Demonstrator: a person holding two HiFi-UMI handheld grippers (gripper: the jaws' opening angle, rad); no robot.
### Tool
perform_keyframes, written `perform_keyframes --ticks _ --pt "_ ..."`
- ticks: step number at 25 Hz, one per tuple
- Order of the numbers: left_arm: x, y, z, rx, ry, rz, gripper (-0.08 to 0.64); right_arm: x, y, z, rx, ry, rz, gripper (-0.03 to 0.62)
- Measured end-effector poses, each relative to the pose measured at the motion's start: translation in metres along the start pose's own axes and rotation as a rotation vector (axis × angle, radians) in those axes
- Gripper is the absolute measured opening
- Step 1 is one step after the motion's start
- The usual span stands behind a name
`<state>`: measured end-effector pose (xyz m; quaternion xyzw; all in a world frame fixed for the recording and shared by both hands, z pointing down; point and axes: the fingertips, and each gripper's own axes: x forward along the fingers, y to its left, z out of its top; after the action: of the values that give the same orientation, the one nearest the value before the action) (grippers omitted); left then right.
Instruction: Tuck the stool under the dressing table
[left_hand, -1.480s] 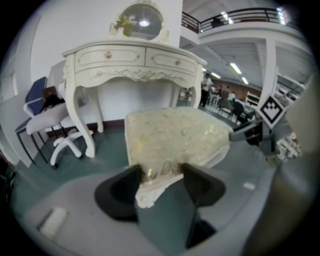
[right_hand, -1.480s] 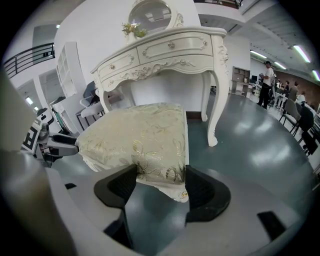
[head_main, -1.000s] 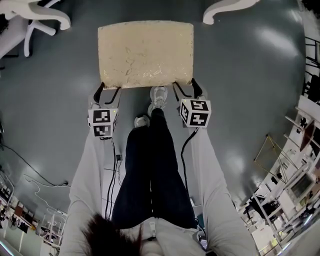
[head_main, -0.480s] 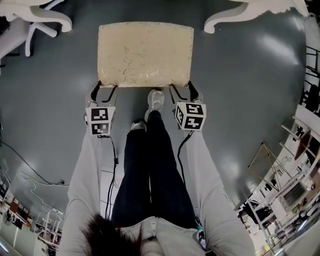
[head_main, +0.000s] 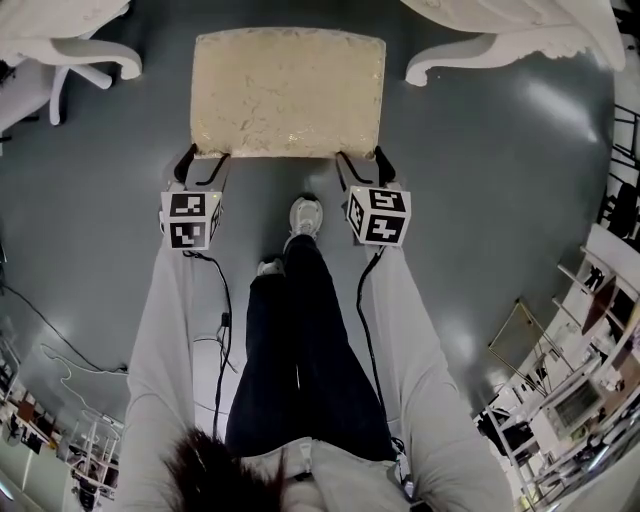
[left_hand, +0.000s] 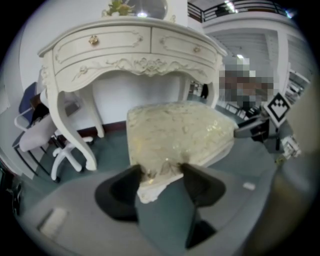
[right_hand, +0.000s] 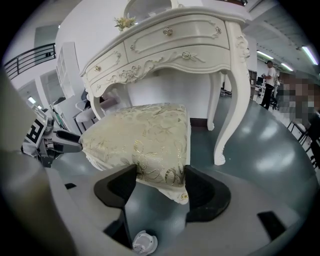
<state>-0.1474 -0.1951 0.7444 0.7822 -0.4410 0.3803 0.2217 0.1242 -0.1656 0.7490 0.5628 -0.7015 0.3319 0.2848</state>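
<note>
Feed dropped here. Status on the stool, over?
Left gripper, right gripper shut on stool corners. Stool before dressing table, not tucked. Nothing seen blocking.

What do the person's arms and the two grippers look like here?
Both arms wear light grey sleeves. The left gripper and right gripper each have curved black jaws and a white cube with black square markers. A thin black cable trails back from each.

Cream stool (head_main: 288, 92) stands at white dressing table (left_hand: 125, 45), perhaps partly under it
</note>
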Motion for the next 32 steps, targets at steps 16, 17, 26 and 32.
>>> perform_keyframes --ticks 16,17,26,32 --pt "0.043 0.022 0.065 -0.049 0.036 0.019 0.281 0.05 -0.034 0.076 -0.047 0.013 0.035 0.308" --pt "0.044 0.022 0.067 -0.05 0.038 0.013 0.281 0.052 -0.035 0.079 -0.05 0.015 0.034 0.308" --pt "0.06 0.042 0.093 -0.024 0.045 -0.004 0.281 0.068 -0.037 0.105 -0.034 0.031 0.027 0.308" --pt "0.08 0.071 0.122 0.007 0.041 -0.008 0.281 0.089 -0.034 0.133 0.0 0.01 0.001 0.308"
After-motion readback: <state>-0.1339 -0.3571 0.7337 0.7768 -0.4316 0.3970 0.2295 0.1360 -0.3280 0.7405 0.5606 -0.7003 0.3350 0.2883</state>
